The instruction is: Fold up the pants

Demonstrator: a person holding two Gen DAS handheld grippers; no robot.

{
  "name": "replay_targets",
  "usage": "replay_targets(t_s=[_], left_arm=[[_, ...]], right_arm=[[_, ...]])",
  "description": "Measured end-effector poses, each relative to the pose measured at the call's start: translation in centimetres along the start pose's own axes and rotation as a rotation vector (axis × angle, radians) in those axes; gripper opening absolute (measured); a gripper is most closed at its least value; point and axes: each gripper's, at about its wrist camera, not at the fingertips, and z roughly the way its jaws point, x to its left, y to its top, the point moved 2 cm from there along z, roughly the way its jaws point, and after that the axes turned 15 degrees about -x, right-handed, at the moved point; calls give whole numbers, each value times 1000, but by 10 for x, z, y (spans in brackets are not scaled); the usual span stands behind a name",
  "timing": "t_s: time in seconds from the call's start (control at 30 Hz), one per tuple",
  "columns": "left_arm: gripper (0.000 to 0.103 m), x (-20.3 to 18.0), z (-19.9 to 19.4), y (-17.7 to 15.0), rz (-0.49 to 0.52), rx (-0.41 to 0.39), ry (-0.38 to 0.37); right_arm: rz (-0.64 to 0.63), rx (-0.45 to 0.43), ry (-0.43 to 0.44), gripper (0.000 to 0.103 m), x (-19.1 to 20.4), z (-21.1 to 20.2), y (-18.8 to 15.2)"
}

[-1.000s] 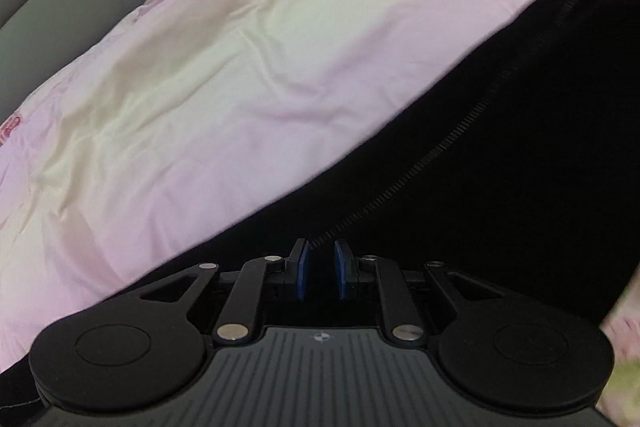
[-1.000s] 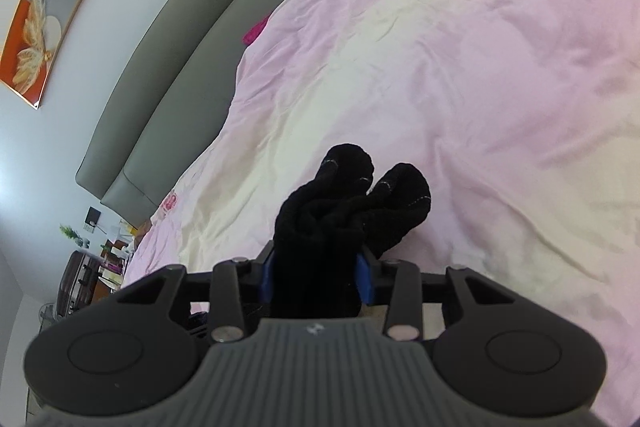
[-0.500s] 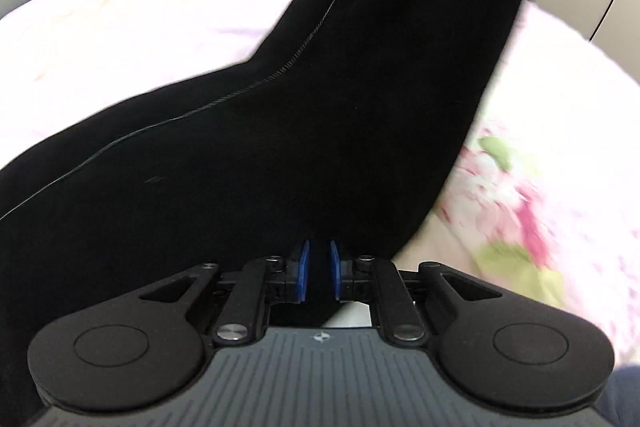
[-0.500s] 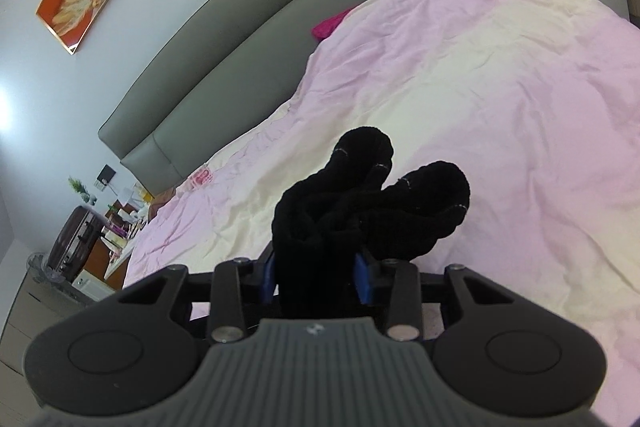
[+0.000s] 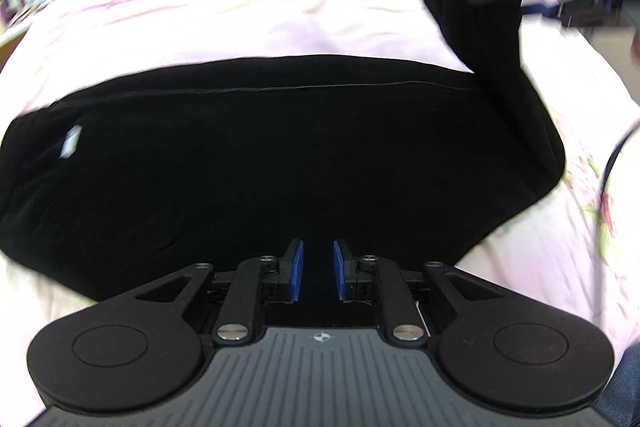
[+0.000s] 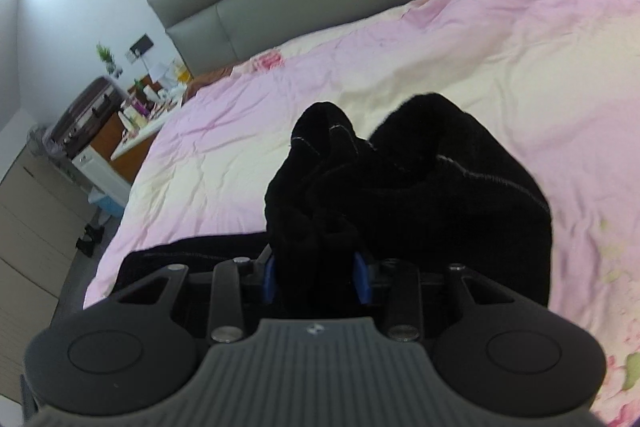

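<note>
While our right gripper (image 6: pixel 316 279) is clenched on a bunched end of the black pants (image 5: pixel 280 155), lifting it above the bed (image 6: pixel 440 59), our left gripper (image 5: pixel 317 277) holds its blue pads slightly parted around the fabric edge; the rest lies across the pink bedding.

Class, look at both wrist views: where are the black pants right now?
The black pants lie spread across the pink bedspread before the left gripper; one bunched end sits clamped in the right gripper.
</note>
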Motion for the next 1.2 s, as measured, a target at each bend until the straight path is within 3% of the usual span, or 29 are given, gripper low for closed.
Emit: replay_targets(t_s=[0.23, 0.3, 0.37, 0.43, 0.5, 0.63, 0.77, 0.87, 0.97, 1.03, 1.1, 1.17, 1.2], left_arm=[[19, 30, -6, -11, -69, -59, 43], [30, 34, -9, -11, -89, -81, 30], [31, 36, -7, -8, -129, -85, 1], [33, 37, -6, -3, -153, -92, -21], [34, 40, -5, 0, -166, -99, -41], [34, 38, 0, 2, -187, -104, -46], [34, 41, 2, 1, -208, -79, -20], [34, 44, 1, -1, -201, -70, -17], [34, 51, 2, -5, -219, -54, -6], [34, 53, 4, -6, -240, -44, -9], [34, 54, 8, -8, -254, -39, -17], [34, 54, 10, -9, -261, -34, -25], [34, 57, 10, -11, -266, -36, -32]], right_arm=[[-228, 229, -6, 34, 50, 71, -115], [-319, 282, -6, 35, 55, 80, -140], [-381, 326, 12, 39, 58, 83, -154], [-403, 359, 54, 51, 60, 84, -156], [-392, 396, 101, 55, 61, 79, -152], [-303, 399, 150, 55, 53, 64, -124], [-338, 308, 75, 54, 47, 74, -99], [-294, 296, 61, 48, 43, 102, -93], [-212, 373, 49, 55, 42, 132, -106], [-263, 425, -25, 56, 43, 148, -128], [-304, 443, -46, 57, 41, 157, -150], [-348, 427, -32, 52, 41, 158, -162], [-335, 421, -16, 39, 41, 156, -161]])
